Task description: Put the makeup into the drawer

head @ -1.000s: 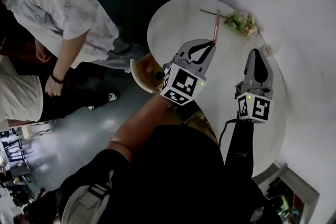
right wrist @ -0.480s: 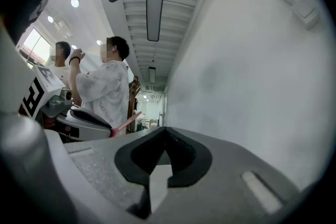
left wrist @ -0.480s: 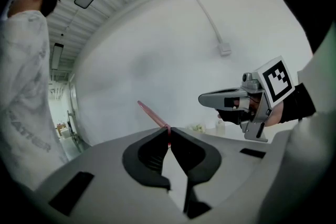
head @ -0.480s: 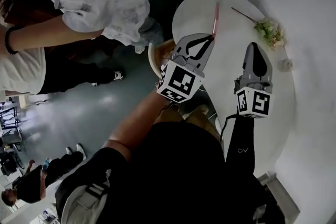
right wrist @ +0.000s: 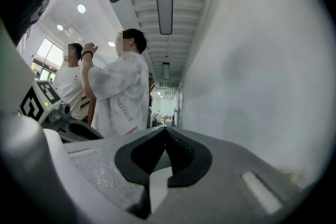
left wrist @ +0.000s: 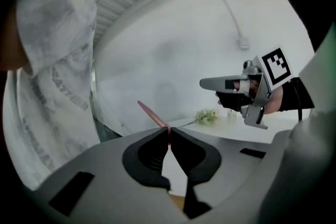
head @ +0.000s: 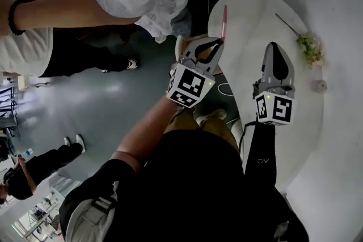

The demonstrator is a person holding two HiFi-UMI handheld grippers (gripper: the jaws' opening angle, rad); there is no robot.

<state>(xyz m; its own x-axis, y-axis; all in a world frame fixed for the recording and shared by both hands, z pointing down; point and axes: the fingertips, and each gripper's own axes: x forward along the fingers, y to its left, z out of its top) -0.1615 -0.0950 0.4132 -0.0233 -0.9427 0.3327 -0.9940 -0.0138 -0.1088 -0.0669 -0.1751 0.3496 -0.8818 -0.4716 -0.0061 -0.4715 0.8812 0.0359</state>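
Left gripper view is showing the left gripper [left wrist: 168, 131] with its black pads pressing together on the lower end of a slender pink makeup pencil [left wrist: 152, 115], which is slanting up and to the left. In the head view this gripper is reaching forward from a bare forearm, holding the pencil above the near left edge of the round white table [head: 255, 14]. The right gripper [head: 274, 47] is pointing level over the tabletop, jaws together on nothing. Compared with a second ago, both grippers are keeping their places in the head view while the table and the green sprig [head: 309, 45] are sitting further right. Gripper bodies are smooth grey plastic; the floor is dark and glossy.
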